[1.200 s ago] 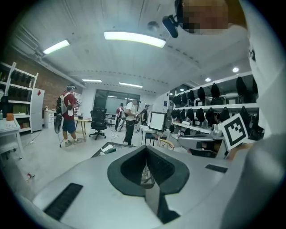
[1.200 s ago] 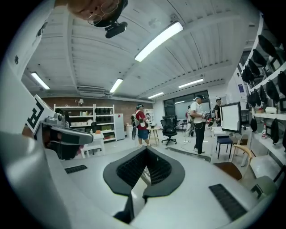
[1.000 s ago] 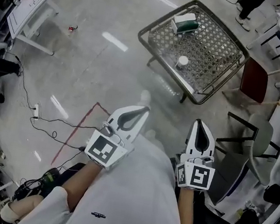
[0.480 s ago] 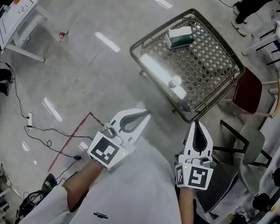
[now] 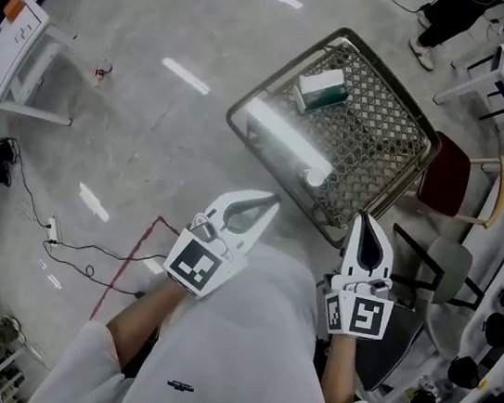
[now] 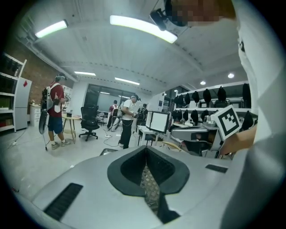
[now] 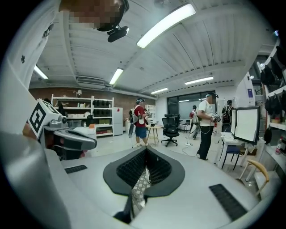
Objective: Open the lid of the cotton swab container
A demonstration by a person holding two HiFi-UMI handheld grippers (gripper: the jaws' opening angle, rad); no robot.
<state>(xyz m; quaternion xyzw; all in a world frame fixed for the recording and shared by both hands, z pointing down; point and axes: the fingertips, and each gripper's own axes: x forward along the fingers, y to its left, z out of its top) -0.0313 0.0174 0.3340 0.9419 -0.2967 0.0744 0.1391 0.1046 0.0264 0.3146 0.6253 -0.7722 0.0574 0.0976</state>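
The cotton swab container (image 5: pixel 315 176) is a small white round tub near the front edge of a metal mesh table (image 5: pixel 286 71), partly washed out by glare. A green and white box (image 5: pixel 322 91) lies at the table's far side. My left gripper (image 5: pixel 269 198) is shut and empty, held in the air short of the table's near corner. My right gripper (image 5: pixel 365 218) is also shut and empty, just right of that corner. In the left gripper view the jaws of the left gripper (image 6: pixel 145 152) are closed on nothing; in the right gripper view the right gripper (image 7: pixel 145 152) stands the same.
A red chair (image 5: pixel 453 174) and a grey chair (image 5: pixel 452 273) stand right of the table. A white stand (image 5: pixel 15 57) is at far left, with cables (image 5: pixel 86 246) and a red tape line (image 5: pixel 131 258) on the floor. People stand across the room in both gripper views.
The table and container have come nearer to both grippers in the head view. Both grippers stay shut and keep their place in front of the body.
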